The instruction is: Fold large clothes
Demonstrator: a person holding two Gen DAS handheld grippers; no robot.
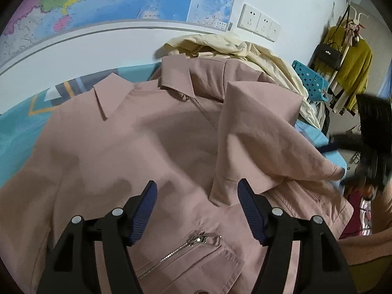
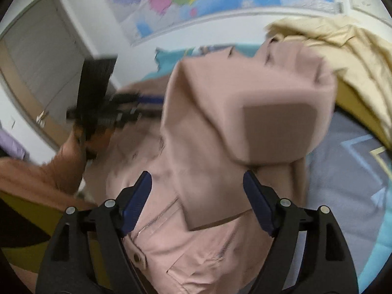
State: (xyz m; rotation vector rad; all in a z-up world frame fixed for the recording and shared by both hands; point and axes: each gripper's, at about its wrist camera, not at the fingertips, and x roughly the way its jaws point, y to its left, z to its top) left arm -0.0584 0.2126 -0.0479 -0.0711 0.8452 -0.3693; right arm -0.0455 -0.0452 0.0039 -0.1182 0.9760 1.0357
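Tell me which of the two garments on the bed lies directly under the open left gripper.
The dusty-pink zip-up jacket, spread flat beneath the left gripper. The crumpled cream-yellow garment is heaped behind the jacket's collar, by the wall.

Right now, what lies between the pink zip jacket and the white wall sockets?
A crumpled cream cloth garment lies there, behind the pink zip jacket, below the white wall sockets, in the left wrist view.

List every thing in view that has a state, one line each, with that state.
pink jacket: spread on the bed, front up, one sleeve folded across the chest
chest zip: part open
pocket zip: closed
cream garment: crumpled in a heap behind the jacket
left hand-held gripper: open, over the jacket, holding nothing
right hand-held gripper: open, over the folded sleeve, holding nothing
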